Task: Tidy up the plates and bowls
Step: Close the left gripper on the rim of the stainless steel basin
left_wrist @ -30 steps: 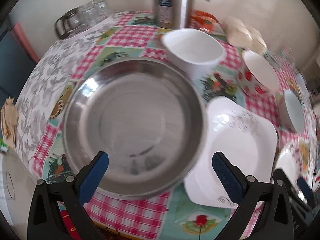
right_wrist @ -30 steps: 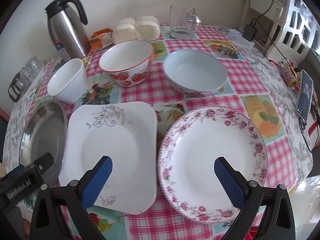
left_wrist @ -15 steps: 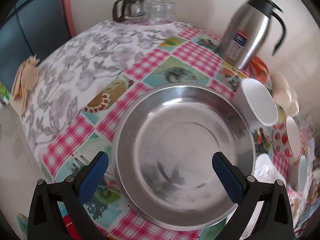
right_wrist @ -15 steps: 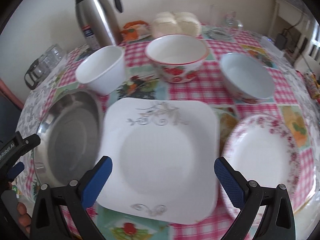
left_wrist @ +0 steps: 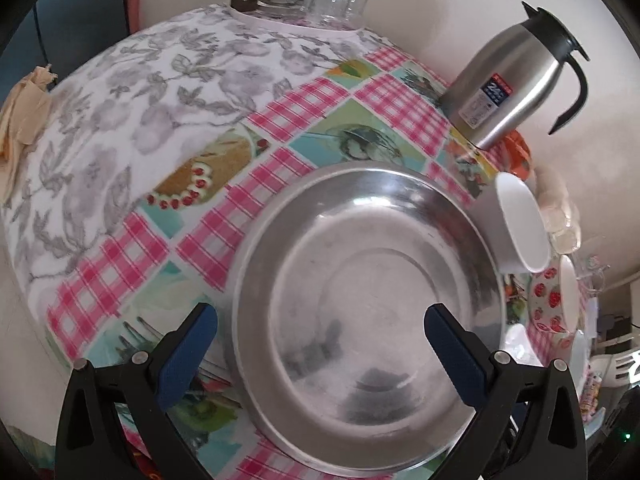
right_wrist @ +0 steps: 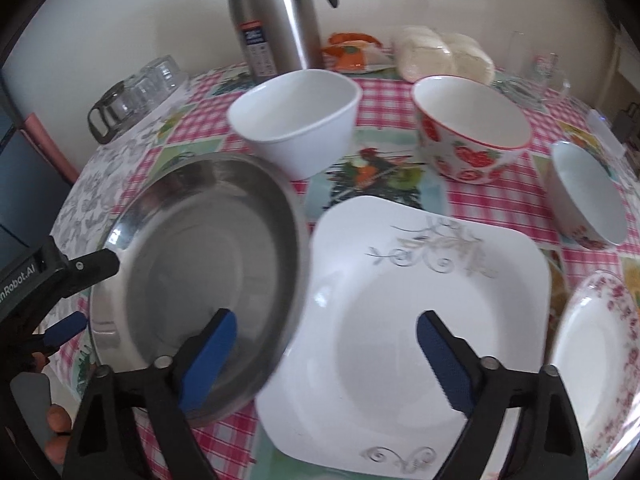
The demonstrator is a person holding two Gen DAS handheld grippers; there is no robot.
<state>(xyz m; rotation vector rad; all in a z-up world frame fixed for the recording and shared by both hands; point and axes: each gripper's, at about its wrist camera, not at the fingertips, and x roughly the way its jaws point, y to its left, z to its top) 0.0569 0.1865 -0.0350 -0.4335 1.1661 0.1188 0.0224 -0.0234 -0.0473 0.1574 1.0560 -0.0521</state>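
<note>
Both grippers have moved to the left side of the bench (right_wrist: 400, 92) since a second ago: the right gripper (right_wrist: 326, 354), which was over the floral round plate (right_wrist: 592, 360), now hangs over the place where the steel plate (right_wrist: 200, 280) and the square white plate (right_wrist: 420, 320) lie side by side. Its jaws have just been closing a little but are spread, with nothing pinched; the left pad is above the steel plate, the right pad above the square plate. The left gripper (left_wrist: 320, 352) has its jaws wide apart across the near left rim of the steel plate (left_wrist: 368, 312), not pressing it. I judge the steel plate is the first thing to be gathered. The white bowl (right_wrist: 296, 120), strawberry bowl (right_wrist: 472, 136) and pale bowl (right_wrist: 588, 196) stand behind, well apart from the jaws
</note>
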